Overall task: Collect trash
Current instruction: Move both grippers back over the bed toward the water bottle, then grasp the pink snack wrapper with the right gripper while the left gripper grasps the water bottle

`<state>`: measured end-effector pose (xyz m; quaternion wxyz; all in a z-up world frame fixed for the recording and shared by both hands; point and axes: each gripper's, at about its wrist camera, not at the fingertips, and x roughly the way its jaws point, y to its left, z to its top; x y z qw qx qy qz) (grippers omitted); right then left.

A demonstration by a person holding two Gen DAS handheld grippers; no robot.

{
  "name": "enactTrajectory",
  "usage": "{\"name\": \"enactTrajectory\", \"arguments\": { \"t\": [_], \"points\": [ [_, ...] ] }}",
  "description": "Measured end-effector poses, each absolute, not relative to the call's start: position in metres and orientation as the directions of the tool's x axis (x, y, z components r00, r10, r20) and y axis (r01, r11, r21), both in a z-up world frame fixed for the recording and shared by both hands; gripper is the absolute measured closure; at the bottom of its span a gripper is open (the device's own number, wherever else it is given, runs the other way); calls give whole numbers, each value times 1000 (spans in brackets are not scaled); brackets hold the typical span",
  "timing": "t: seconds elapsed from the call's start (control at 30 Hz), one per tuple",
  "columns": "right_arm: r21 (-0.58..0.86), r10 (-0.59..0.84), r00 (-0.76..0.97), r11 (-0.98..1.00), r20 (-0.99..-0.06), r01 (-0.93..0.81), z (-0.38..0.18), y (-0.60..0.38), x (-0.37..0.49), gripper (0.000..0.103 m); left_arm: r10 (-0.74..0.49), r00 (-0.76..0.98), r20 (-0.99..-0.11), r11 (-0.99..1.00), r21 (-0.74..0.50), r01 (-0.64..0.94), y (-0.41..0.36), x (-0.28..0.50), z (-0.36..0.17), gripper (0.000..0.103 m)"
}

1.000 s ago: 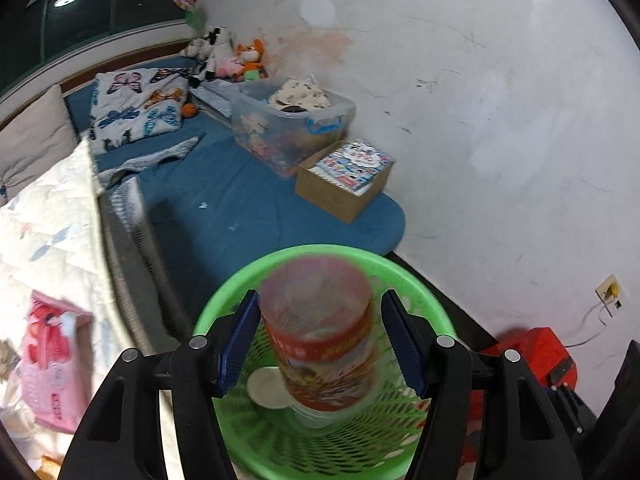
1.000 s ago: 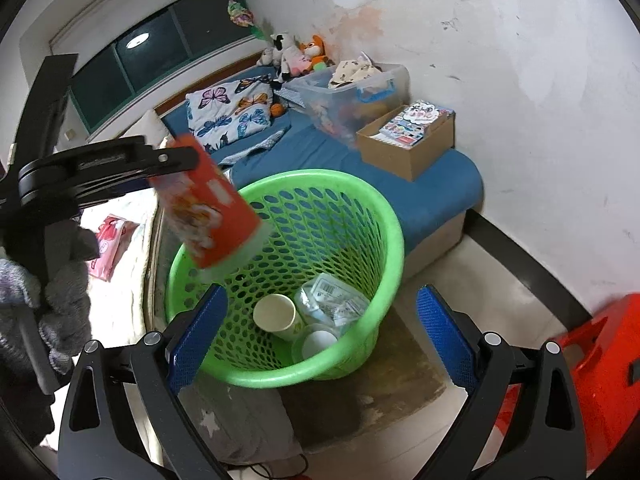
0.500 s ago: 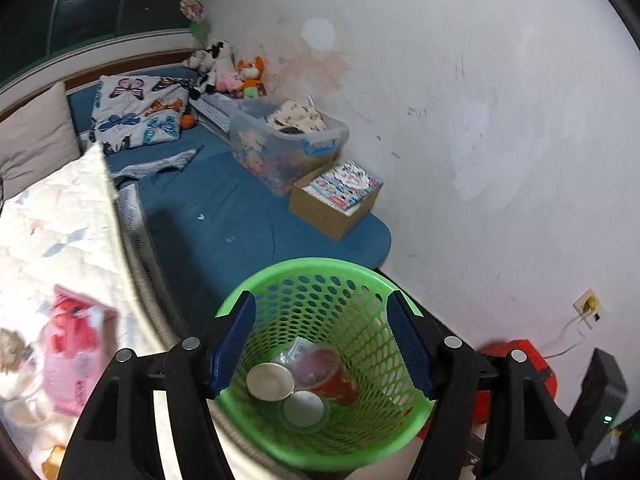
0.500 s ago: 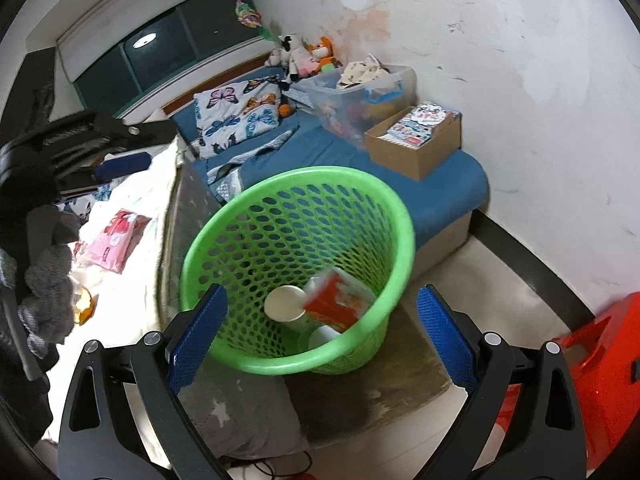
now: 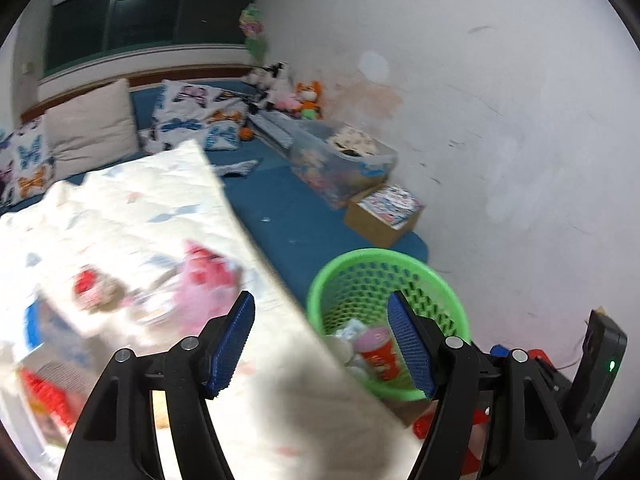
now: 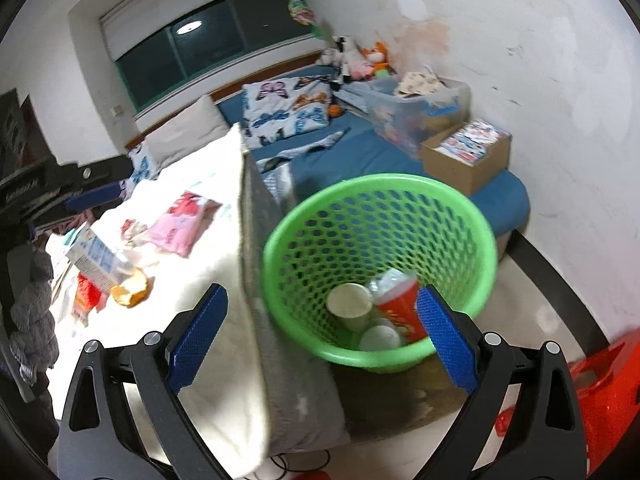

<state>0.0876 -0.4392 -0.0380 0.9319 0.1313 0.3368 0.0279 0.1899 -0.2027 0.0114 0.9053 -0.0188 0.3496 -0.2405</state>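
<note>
A green mesh basket (image 6: 472, 216) stands on the floor beside the bed; it also shows in the left wrist view (image 5: 352, 264). A red cup (image 6: 402, 310) lies inside it with a pale paper cup (image 6: 349, 304) and a white lid (image 6: 379, 338). My left gripper (image 5: 322, 344) is open and empty, above the quilt's edge. My right gripper (image 6: 322, 338) is open and empty, low in front of the basket. On the quilt (image 6: 192, 304) lie a pink packet (image 6: 180, 224), a blue-white carton (image 6: 96, 258), an orange item (image 6: 130, 292) and a red wrapper (image 6: 86, 292).
A blue mattress (image 6: 360, 148) holds butterfly pillows (image 6: 288, 110), a clear bin (image 6: 416, 108), a cardboard box (image 6: 468, 156) and soft toys (image 6: 360, 58). A red object (image 6: 600, 392) sits on the floor at right. White wall stands behind the basket.
The red cup left my left gripper and dropped into the basket. My left gripper then swung left and up over the quilt. The right view shifted left toward the bed.
</note>
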Motion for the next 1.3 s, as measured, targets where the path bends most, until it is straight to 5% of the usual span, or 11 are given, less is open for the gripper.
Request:
{"name": "enactTrajectory", "arguments": {
  "t": [0.7,1.3],
  "points": [
    [296,335,684,938,-648,-178,-27,-315,185,11,-145,751,-645,976,-218,1,22,148,-14,34],
    [396,355,547,917,-758,-46,-53,-278,314,11,-57,715,-697,961,-233,-151,90,129,-46,34]
  ]
}}
